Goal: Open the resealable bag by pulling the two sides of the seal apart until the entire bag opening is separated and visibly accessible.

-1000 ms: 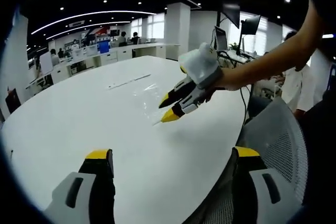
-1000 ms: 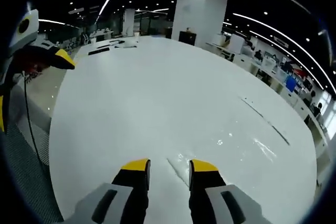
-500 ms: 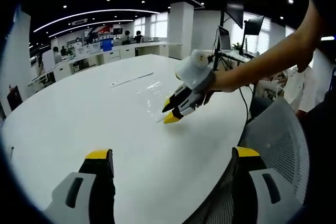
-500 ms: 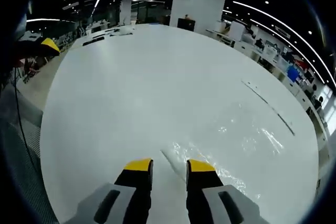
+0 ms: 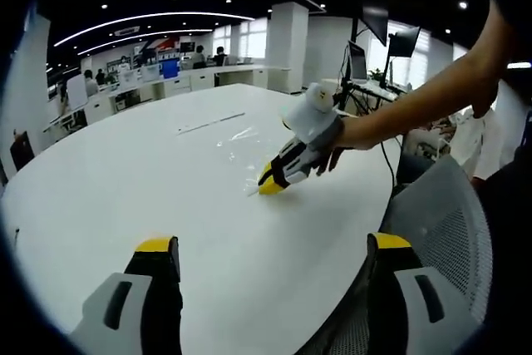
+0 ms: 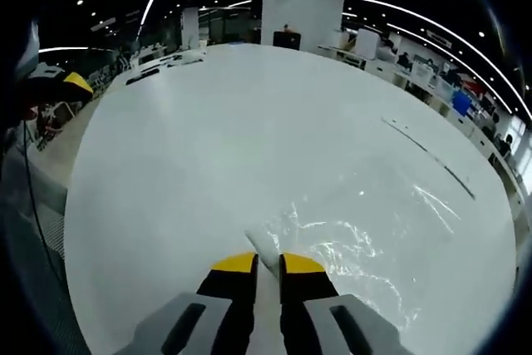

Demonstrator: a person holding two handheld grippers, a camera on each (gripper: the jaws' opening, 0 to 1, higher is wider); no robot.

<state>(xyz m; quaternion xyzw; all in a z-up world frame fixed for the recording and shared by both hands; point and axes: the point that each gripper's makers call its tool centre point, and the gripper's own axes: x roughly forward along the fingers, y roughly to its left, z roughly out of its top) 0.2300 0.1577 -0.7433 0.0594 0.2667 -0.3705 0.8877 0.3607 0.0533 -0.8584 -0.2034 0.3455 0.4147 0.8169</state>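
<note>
Right gripper (image 6: 266, 260): I am closing my yellow-tipped fingers (image 6: 233, 265) down to a narrow gap on the near corner of the resealable bag (image 6: 357, 239); its white edge strip is sitting between them. In the left gripper view my right gripper (image 5: 271, 183) is reaching out from the person's hand (image 5: 332, 140), tips low at the table surface, on that same corner.

Left gripper (image 5: 270, 247): I am holding my two fingers (image 5: 156, 248) wide apart, gripping nothing, hanging over the near edge of the table (image 5: 125, 180), well apart from the bag. One yellow tip of the left gripper (image 6: 71, 83) is peeking in at the left edge of the right gripper view.

Resealable bag: it is lying flat on the white table, clear and glinting, stretching away from my right fingers. I cannot tell whether its seal is parted.

Mesh chair (image 5: 440, 222): it is standing beside the table, under my left gripper's right finger.
</note>
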